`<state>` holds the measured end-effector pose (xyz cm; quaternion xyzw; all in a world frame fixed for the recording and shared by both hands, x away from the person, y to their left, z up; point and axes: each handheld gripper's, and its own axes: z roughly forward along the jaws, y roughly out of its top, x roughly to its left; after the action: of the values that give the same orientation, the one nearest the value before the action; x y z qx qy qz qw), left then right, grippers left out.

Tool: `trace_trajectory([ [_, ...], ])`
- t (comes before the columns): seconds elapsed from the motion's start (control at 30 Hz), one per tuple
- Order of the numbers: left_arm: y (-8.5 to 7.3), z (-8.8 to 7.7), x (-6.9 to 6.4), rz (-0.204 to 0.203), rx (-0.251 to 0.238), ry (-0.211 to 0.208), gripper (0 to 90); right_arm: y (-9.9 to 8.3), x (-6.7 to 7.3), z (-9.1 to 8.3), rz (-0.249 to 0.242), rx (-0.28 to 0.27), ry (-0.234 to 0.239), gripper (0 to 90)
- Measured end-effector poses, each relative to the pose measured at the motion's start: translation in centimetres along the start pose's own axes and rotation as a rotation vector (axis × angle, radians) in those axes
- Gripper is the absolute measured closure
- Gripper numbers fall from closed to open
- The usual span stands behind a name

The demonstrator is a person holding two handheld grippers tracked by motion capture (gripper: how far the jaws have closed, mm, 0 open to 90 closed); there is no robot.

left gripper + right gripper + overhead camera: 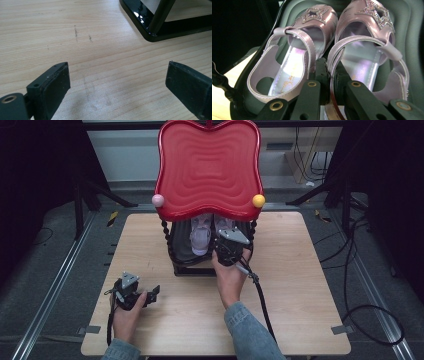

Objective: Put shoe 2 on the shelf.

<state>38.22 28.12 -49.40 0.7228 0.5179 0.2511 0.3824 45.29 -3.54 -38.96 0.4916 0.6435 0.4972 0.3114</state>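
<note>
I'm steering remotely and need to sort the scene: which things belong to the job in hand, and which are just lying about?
In play:
- right gripper, shut on the right sandal
- left sandal beside it
- dark lower tray holding both
- black stand with red top tray

Just there:
- left gripper, open, empty, over the wooden table
- floor cables

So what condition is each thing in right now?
Left tool: open, empty, low over the table.
Right tool: shut on the right sandal's inner edge.
Left sandal: upright in the rack's lower tray.
Red top shelf: bare.
</note>
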Motion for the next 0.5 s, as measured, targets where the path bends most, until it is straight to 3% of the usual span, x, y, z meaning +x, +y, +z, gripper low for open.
trace_trajectory([
  [0.5, 0.01, 0.03, -0.03, 0.002, 0.002, -0.004, 4.8, -0.51, 0.56, 0.87, -0.010, 0.011, -0.001, 80.0],
])
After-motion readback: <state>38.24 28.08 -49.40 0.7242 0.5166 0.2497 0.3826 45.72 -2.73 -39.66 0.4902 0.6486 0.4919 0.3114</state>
